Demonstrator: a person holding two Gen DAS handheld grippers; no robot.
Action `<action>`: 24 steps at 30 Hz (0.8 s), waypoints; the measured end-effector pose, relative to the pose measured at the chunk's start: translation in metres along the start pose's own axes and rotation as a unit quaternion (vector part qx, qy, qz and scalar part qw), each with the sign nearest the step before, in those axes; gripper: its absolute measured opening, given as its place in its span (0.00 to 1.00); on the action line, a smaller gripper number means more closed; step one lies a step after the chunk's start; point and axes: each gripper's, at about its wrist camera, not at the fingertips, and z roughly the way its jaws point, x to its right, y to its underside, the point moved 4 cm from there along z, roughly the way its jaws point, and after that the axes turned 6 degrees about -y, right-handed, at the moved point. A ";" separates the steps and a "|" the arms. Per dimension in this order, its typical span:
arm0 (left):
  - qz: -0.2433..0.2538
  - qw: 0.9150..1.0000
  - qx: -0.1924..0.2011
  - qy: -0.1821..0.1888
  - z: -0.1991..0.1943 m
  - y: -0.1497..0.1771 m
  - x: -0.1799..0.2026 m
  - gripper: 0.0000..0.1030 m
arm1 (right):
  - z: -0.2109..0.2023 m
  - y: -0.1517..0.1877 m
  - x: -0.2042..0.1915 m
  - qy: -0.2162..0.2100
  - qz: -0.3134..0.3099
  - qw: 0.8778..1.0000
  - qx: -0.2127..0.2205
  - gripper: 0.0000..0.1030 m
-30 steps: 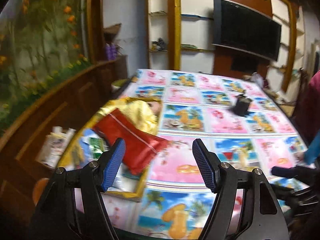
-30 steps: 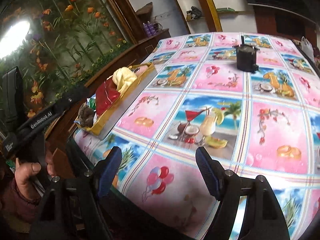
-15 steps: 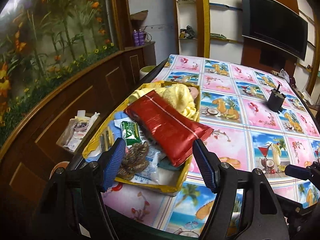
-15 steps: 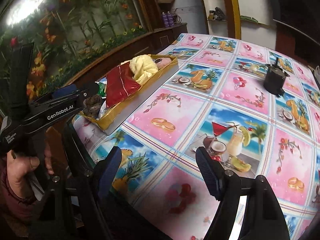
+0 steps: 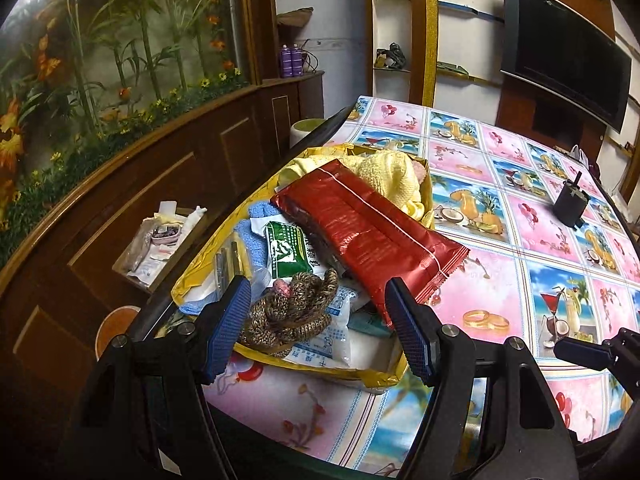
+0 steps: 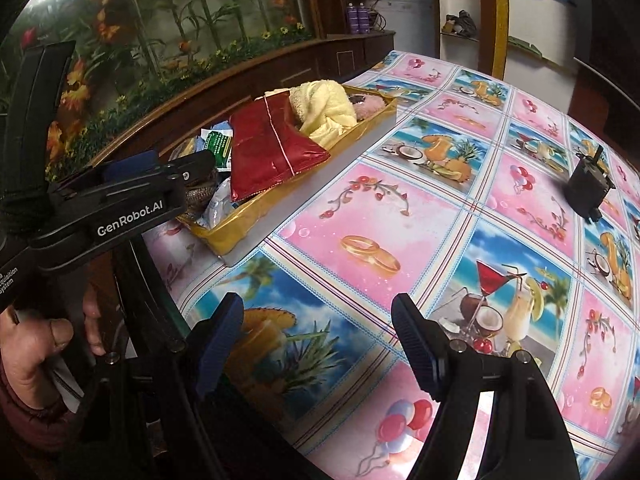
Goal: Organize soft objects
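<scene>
Knit item (image 5: 290, 310), brown-tan, soft, lies at the near end of the gold tray (image 5: 372, 380), lower centre of the left wrist view, resting on a white packet (image 5: 334, 334). Left gripper (image 5: 318, 326) hangs over it, fingers wide apart, holding nothing; the knit sits in the gap between the blue pads. Judged step: reach in and pick the knit out. To do it well, lower straight down, centre on the bunched middle and close on yarn alone, not on the slick packet beneath. Red foil pack (image 5: 360, 236) lies diagonally across the tray, its crimped end overhanging just beside the right-hand pad; keep clear or it may drag out. Green sachet (image 5: 290, 248) and yellow cloth (image 5: 390, 178) lie farther up-frame. Right gripper (image 6: 318, 346) hovers over bare tablecloth (image 6: 420, 208), lower centre of its view, fingers wide, empty, well apart from the tray.
</scene>
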 end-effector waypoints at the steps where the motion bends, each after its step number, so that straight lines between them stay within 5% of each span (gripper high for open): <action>1: 0.000 1.000 0.000 0.000 0.000 0.000 0.000 0.68 | 0.001 0.000 0.000 0.000 0.000 1.000 -0.002 0.74; 15: 0.009 1.000 -0.006 -0.001 0.005 0.004 0.008 0.68 | 0.007 0.004 0.006 -0.003 0.014 1.000 -0.012 0.74; 20: -0.010 1.000 0.006 -0.029 -0.003 -0.002 0.009 0.69 | 0.006 0.006 0.010 -0.003 0.018 1.000 -0.009 0.74; 24: 0.021 1.000 0.000 -0.018 -0.004 -0.017 0.026 0.84 | -0.003 0.005 0.020 0.001 0.029 1.000 0.006 0.74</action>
